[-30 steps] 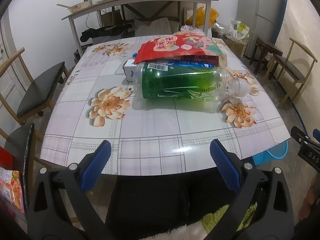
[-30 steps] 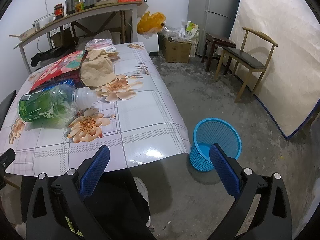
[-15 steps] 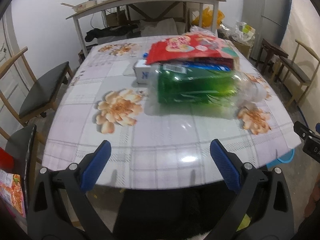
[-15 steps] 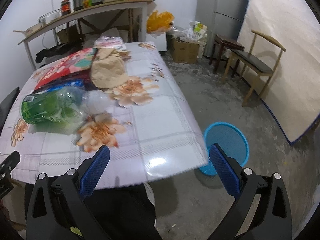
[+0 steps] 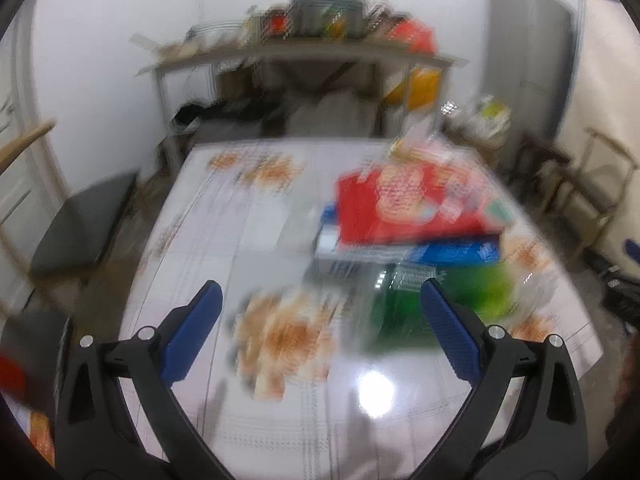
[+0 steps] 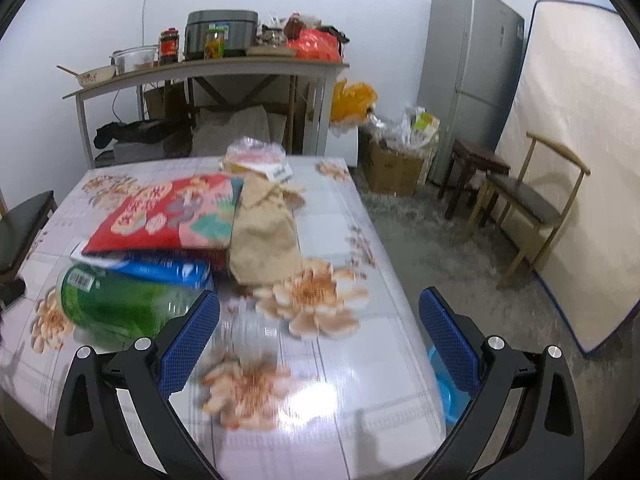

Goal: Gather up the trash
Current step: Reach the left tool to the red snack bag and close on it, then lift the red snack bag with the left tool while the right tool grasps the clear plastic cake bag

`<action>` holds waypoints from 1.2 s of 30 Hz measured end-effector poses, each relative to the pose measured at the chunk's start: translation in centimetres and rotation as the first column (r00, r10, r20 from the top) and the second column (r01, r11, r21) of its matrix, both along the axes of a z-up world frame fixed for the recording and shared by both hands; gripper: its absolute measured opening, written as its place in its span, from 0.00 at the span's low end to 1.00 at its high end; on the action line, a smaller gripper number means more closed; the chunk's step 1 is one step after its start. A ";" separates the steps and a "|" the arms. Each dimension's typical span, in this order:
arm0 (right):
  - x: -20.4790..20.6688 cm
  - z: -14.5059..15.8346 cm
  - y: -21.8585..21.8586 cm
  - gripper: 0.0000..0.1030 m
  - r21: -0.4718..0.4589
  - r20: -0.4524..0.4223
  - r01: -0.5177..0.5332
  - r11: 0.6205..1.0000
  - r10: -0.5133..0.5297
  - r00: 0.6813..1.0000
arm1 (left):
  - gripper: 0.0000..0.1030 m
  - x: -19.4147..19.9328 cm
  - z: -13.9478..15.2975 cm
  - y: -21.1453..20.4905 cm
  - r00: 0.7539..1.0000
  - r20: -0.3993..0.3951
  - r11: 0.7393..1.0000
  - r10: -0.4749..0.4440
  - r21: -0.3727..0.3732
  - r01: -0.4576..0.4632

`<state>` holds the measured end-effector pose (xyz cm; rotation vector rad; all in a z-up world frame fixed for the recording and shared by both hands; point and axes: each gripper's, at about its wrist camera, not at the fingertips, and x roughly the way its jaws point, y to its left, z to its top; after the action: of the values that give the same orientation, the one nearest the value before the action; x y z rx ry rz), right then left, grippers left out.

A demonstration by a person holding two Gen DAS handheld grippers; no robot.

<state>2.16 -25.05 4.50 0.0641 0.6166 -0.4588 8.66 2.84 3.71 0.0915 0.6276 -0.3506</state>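
Both grippers are over the near edge of the table (image 6: 352, 432), jaws spread wide, nothing held. Left gripper (image 5: 320, 332) view is heavily motion-blurred; right gripper (image 6: 320, 336) view is mostly sharp.

Trash pile sits on the floral tablecloth, toward the middle and far side:
- green plastic bottle (image 6: 120, 304) lying on its side, nearest the grippers; the right gripper's left finger (image 6: 188, 340) overlaps its clear neck end in frame, contact can't be judged. In the left view the bottle (image 5: 460, 296) shows behind that gripper's right finger.
- blue packet (image 6: 168, 270) just behind the bottle, touching it.
- red snack bag (image 6: 160, 216) lying flat on top of the blue packet, also seen as a red smear in the left view (image 5: 400, 208).
- brown paper bag (image 6: 264, 236) beside the red bag, overlapping its right edge.
- clear plastic wrapper (image 6: 256, 156) at the far end, behind the paper bag.

Blue bin (image 6: 448, 388) stands on the floor past the table's right edge, mostly hidden by the table and the right gripper's finger.

Background: shelf (image 6: 208, 68) with jars and a cooker, fridge (image 6: 468, 80), wooden chair (image 6: 528, 208).
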 end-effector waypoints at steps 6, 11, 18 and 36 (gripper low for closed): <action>1.5 0.7 -1.3 0.94 0.037 0.026 -0.001 0.999 0.000 1.000 | 0.93 1.9 2.2 -5.2 0.956 0.148 0.963 -0.252 0.136 0.233; 2.1 0.6 -2.9 0.94 0.073 0.040 0.021 0.997 -0.024 0.999 | 0.92 2.4 1.3 -11.1 0.863 0.152 0.844 -0.481 0.348 0.409; 2.0 -0.1 -5.6 0.94 0.127 0.046 0.062 0.990 -0.069 0.997 | 0.92 4.1 -1.6 -16.1 0.796 0.046 0.685 -0.604 0.539 0.490; 1.1 -1.4 -9.1 0.94 0.224 0.039 0.117 0.967 -0.129 0.991 | 0.05 4.9 -4.5 -18.6 0.761 -0.118 0.521 -0.638 0.661 0.539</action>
<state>3.29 -34.14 3.10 0.3277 0.6114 -0.5053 13.56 -15.74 -0.80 1.0559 0.5377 -0.7708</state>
